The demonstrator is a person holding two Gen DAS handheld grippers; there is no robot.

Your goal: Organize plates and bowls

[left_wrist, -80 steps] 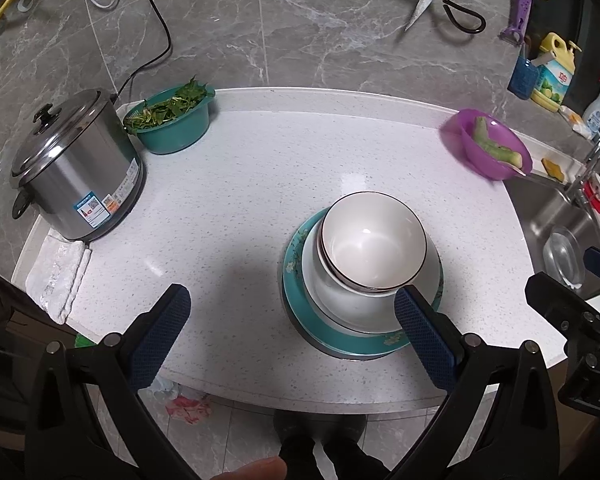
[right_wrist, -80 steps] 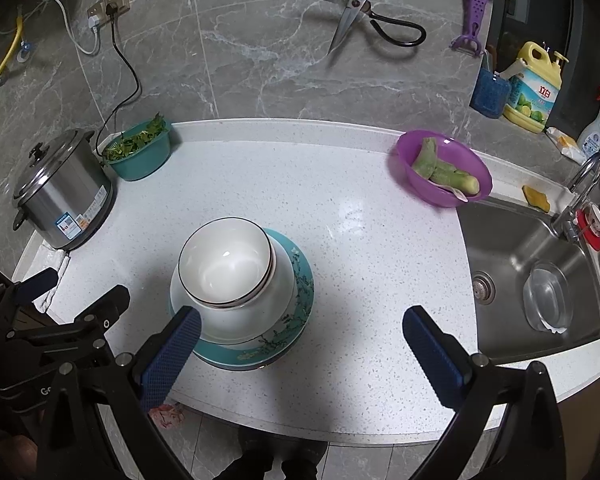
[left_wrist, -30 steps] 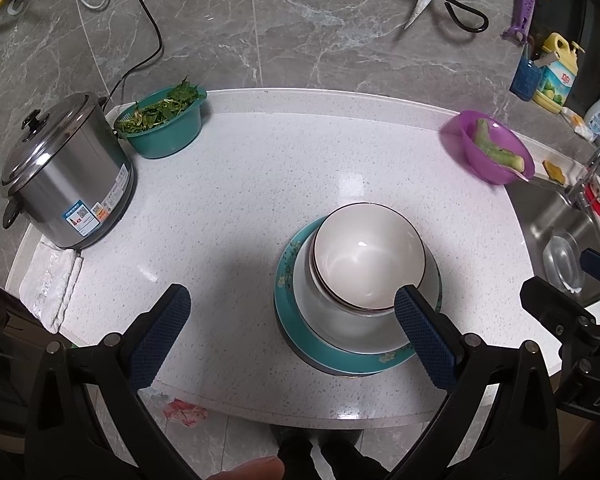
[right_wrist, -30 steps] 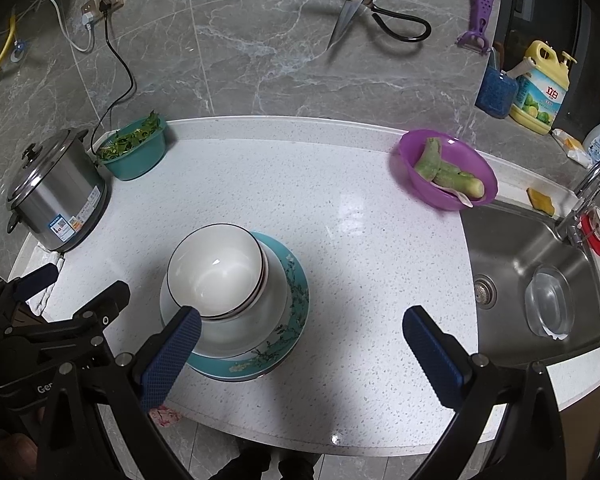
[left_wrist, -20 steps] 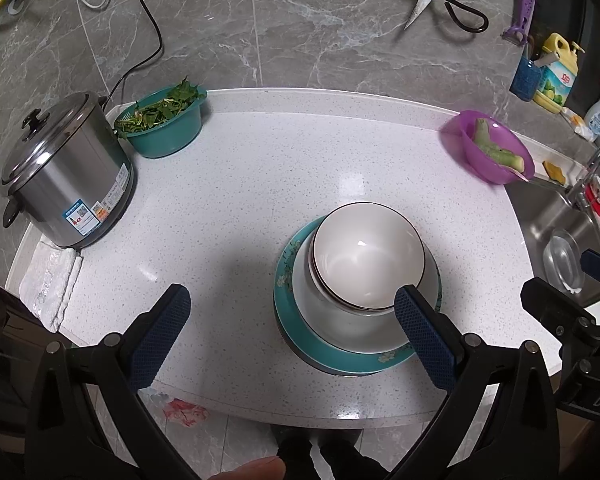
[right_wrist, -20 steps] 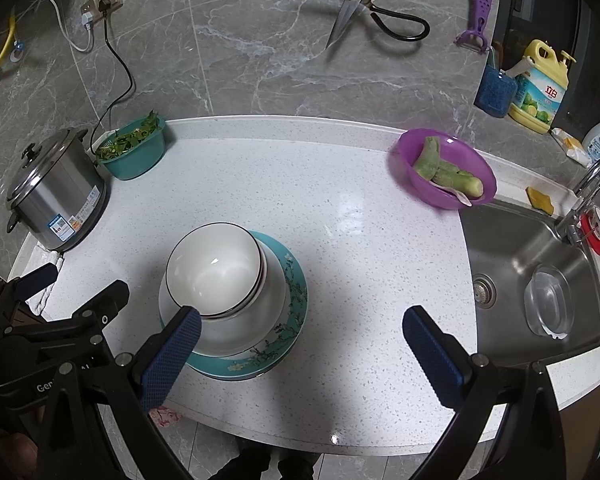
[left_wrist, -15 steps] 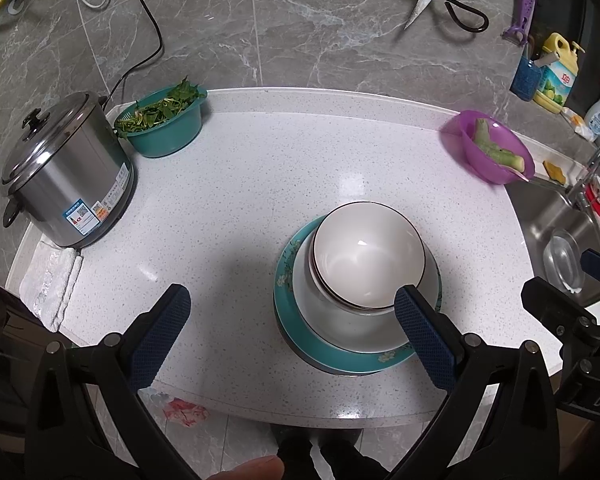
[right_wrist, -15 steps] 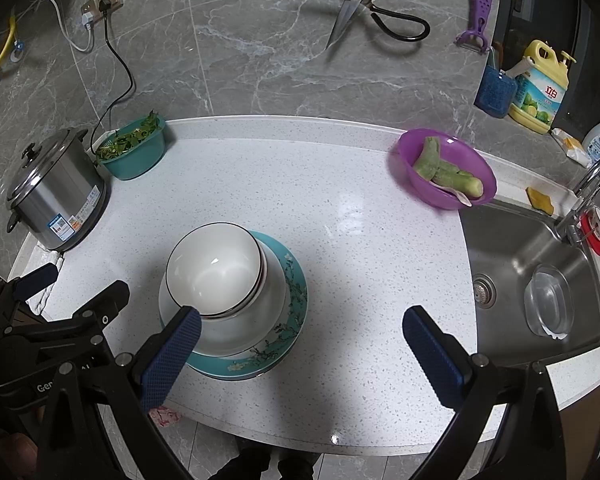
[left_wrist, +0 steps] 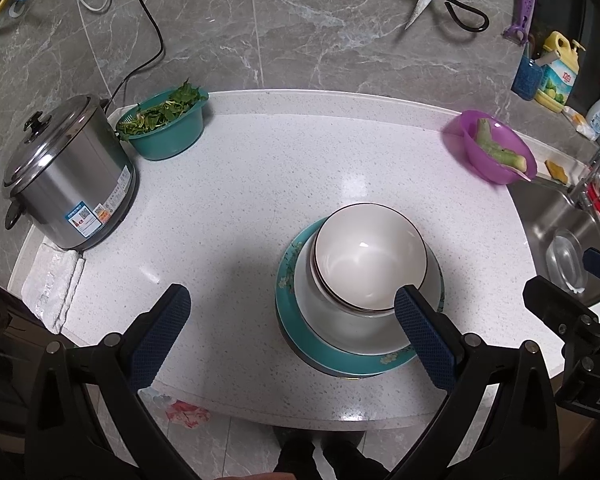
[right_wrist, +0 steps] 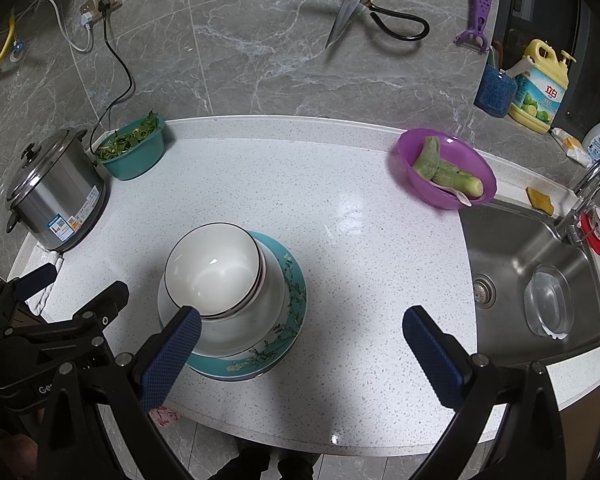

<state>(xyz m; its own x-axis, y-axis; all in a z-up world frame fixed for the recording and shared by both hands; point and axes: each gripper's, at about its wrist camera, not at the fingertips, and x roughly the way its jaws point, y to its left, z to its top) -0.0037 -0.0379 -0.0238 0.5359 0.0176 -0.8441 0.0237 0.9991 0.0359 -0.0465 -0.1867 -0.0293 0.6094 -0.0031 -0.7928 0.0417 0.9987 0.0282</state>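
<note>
Both claws, left claw (left_wrist: 292, 328) and right claw (right_wrist: 302, 346), still spread wide, stacked bowls (right_wrist: 214, 272) unmoved on teal plate (right_wrist: 288, 336)

Wall (right_wrist: 260, 60) of grey marble-veined tile; socket plate (right_wrist: 102, 0) at upper left with plugs fitted. White speckled countertop (right_wrist: 300, 184), rounded front edge. Stainless sink (right_wrist: 520, 264) inset at right. Pale tiled floor (left_wrist: 236, 448) below. Overhead light glares on worktop

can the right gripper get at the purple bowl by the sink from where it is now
Probably yes. The right gripper is open and empty, and the bare countertop lies between it and the purple bowl. The stacked bowls sit off to its left, out of the path.
</note>
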